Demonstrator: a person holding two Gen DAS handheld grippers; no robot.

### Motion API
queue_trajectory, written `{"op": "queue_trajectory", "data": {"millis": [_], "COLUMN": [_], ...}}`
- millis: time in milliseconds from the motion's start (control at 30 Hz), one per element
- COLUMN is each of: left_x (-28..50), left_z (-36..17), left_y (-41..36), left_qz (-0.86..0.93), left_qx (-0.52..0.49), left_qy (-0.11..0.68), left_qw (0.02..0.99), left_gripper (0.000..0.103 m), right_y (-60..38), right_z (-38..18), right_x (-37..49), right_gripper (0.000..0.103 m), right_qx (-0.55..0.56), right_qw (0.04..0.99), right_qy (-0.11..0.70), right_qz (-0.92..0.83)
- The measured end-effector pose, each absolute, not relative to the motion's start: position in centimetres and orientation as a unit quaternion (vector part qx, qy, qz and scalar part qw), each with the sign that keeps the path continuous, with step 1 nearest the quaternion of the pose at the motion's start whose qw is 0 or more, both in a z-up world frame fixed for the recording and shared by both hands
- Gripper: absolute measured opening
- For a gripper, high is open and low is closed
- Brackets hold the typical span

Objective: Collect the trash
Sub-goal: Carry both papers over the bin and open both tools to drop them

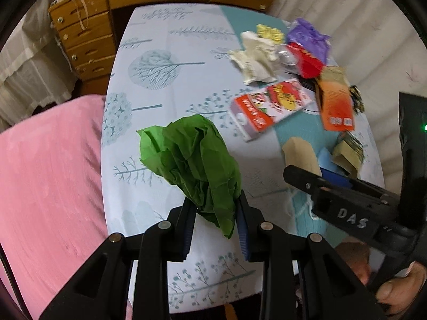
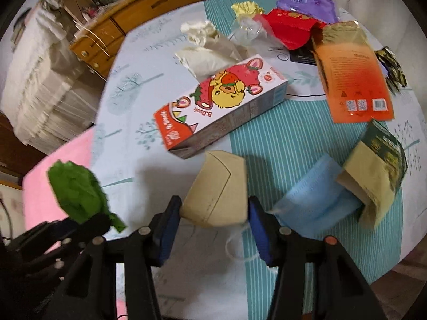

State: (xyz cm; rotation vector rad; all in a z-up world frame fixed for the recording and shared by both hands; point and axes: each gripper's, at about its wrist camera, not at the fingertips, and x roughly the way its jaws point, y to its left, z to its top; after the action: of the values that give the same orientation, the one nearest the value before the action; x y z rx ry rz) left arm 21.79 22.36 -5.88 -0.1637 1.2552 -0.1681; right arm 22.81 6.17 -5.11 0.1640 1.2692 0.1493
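Two grippers over the table (image 1: 165,40): left gripper (image 1: 216,208) clamped on crumpled green paper (image 1: 192,160); right gripper (image 2: 213,213) jaws apart, flanking a tan envelope (image 2: 216,186), contact unclear.

Carton w/ strawberry-duck cartoon (image 2: 221,106): "B.Duck" printed on its top face, upside down in right wrist view; white script on the red end panel not legible. Right tongs (image 1: 307,178), seen from left wrist cam: raised letters "DAS" on the black body. Orange pouch (image 2: 352,74): fine print, barcode, QR-type squares, too small to read.
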Motion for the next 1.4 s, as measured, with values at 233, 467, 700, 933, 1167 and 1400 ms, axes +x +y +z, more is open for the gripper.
{"op": "queue_trajectory", "data": {"millis": [233,467,700,933,1167,1400], "left_x": [17.0,9.2,1.1,-2.4,-2.6,-0.5], "left_z": [-2.7,-0.3,-1.4,-5.7,-17.9,-34.5], "left_y": [19.2,12.4,3.6,-2.6,-5.9,-6.3], "left_qz": [-0.089,-0.085,-0.103,-0.108,-0.108,-0.088], "left_qx": [-0.059,-0.073,-0.111,-0.055,-0.034,-0.023], "left_qy": [0.562,0.536,0.548,0.602,0.654,0.670], "left_qw": [0.820,0.837,0.823,0.789,0.748,0.736], "left_gripper": [0.026,0.026,0.026,0.027,0.027,0.028], "right_y": [3.0,-3.8,-12.1,-16.9,-18.8,-19.4], "right_z": [-0.6,2.3,0.5,-5.2,-17.4,-33.2], "right_x": [18.2,10.3,2.9,-0.5,-1.6,-0.9], "right_gripper": [0.050,0.051,0.050,0.051,0.051,0.051], "right_qx": [0.087,0.072,0.054,0.077,0.082,0.070], "right_qw": [0.809,0.810,0.796,0.764,0.733,0.720], "right_qy": [0.568,0.553,0.573,0.620,0.666,0.685], "right_qz": [0.124,0.183,0.186,0.160,0.109,0.086]}}
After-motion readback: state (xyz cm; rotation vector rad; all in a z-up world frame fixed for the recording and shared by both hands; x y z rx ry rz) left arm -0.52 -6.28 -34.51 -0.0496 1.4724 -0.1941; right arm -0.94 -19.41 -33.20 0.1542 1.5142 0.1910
